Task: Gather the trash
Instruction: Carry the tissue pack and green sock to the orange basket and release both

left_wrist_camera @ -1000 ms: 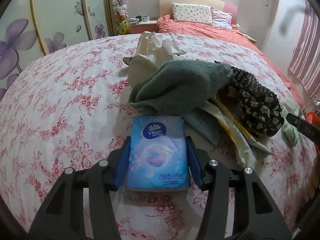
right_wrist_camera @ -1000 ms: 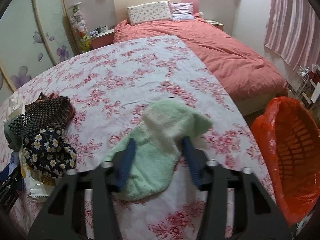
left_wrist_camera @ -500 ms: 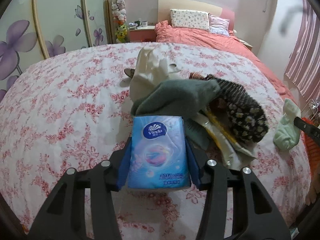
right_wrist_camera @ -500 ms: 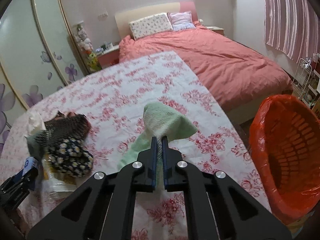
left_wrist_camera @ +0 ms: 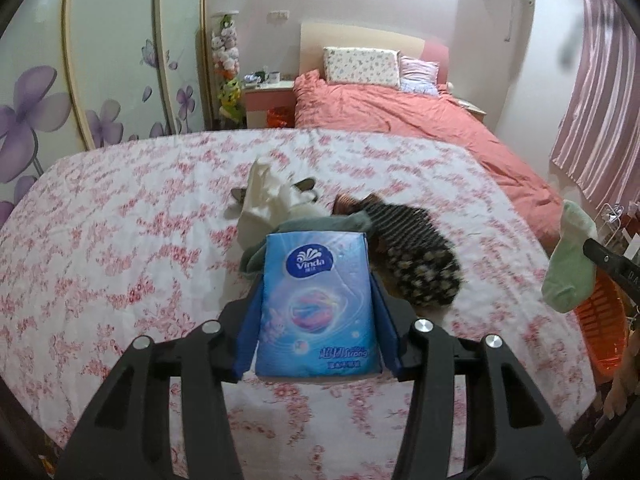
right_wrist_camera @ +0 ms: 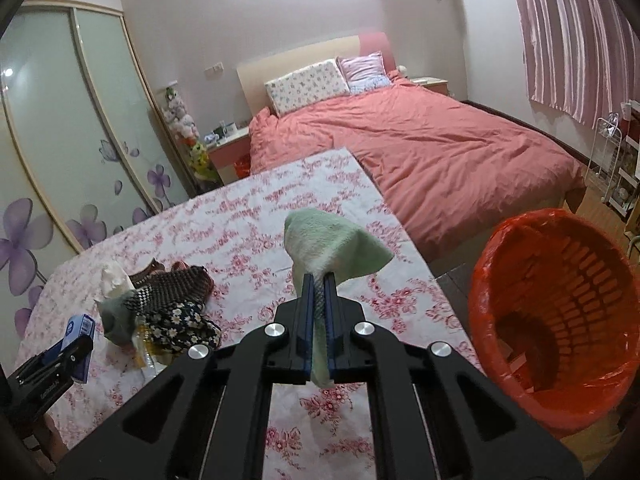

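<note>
Left wrist view: the left gripper [left_wrist_camera: 316, 304] clamps a glossy blue tissue pack [left_wrist_camera: 316, 304] above the floral sheet [left_wrist_camera: 120, 240]; a heap of clothes [left_wrist_camera: 416, 256] lies at 12 o'clock beyond it.

Right wrist view: the right gripper [right_wrist_camera: 319, 312] is pinched tight on a fuzzy green sock [right_wrist_camera: 332, 244]; only here the ribbed orange bin [right_wrist_camera: 560, 320] shows fully, at 3 o'clock.

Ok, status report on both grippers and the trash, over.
Left gripper shut on blue tissue pack. Right gripper shut on green sock, lifted. Orange bin to its right, path clear.
</note>
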Available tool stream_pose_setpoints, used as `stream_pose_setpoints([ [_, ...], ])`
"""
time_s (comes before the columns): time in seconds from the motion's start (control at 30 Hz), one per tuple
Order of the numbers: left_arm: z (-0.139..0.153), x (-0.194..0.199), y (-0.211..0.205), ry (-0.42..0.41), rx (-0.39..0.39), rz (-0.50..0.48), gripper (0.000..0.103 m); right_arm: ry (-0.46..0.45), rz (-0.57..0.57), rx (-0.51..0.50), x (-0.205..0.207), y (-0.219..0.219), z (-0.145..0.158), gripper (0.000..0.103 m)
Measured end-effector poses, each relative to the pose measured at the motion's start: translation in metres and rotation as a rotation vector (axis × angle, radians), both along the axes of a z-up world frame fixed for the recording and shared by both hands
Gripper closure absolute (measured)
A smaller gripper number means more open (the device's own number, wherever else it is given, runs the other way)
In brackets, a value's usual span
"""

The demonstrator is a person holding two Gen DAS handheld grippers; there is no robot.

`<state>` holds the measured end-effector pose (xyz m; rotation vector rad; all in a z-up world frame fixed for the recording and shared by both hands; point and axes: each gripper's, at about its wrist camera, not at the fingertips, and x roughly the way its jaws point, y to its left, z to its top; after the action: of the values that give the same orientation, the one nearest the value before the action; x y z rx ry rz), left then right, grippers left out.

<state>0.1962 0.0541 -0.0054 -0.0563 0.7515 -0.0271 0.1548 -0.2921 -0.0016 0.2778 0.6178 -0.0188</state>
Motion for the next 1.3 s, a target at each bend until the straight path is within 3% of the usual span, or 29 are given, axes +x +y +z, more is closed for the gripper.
stream_pose_setpoints([
  [0.37, 0.033, -0.006, -0.062, -0.064, -0.035, -0.125, 0.054, -0.09, -0.078, 0.031, -0.031, -0.045, 0.021, 0.098],
  [0.77, 0.053, -0.013, -0.184, -0.101, -0.12, -0.393, 0.054, -0.165, -0.253, 0.052, -0.068, -0.108, 0.026, 0.098],
  [1.07, 0.043, -0.015, -0.28, -0.07, -0.166, -0.593, 0.054, -0.166, -0.348, 0.077, -0.078, -0.149, 0.013, 0.098],
  [1.3, 0.016, -0.009, -0.342, -0.02, -0.164, -0.718, 0.053, -0.135, -0.397, 0.114, -0.073, -0.175, -0.006, 0.098],
])
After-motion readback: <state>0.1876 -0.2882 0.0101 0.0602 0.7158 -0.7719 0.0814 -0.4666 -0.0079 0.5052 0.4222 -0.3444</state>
